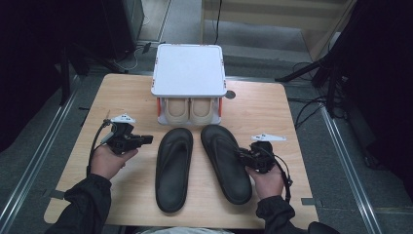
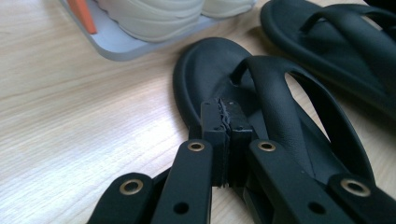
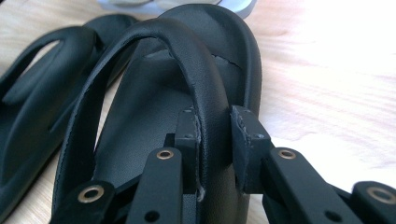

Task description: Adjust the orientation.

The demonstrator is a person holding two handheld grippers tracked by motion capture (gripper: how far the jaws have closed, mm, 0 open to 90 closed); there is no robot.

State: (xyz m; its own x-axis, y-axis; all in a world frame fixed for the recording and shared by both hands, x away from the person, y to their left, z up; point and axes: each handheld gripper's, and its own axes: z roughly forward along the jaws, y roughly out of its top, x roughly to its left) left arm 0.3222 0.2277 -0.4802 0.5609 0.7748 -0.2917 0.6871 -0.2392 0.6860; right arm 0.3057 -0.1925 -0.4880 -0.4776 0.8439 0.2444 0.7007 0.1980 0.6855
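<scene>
Now matte black right sandal (image 3: 154, 93), strap between right gripper (image 3: 212, 135) fingers; left gripper (image 2: 227, 126) fingers clenched, empty.

Light wooden table (image 1: 131, 97) bore 2 black rubber thong sandals (image 1: 174, 168) side by side; behind them stood a white-topped shoe rack (image 1: 189, 68) holding 2 cream shoes (image 1: 189, 110).

Recording studio or lab, wooden table (image 1: 122, 97) on floor rails (image 1: 29, 161), tripod legs (image 1: 311, 70), trailing cables (image 1: 307, 107)
</scene>
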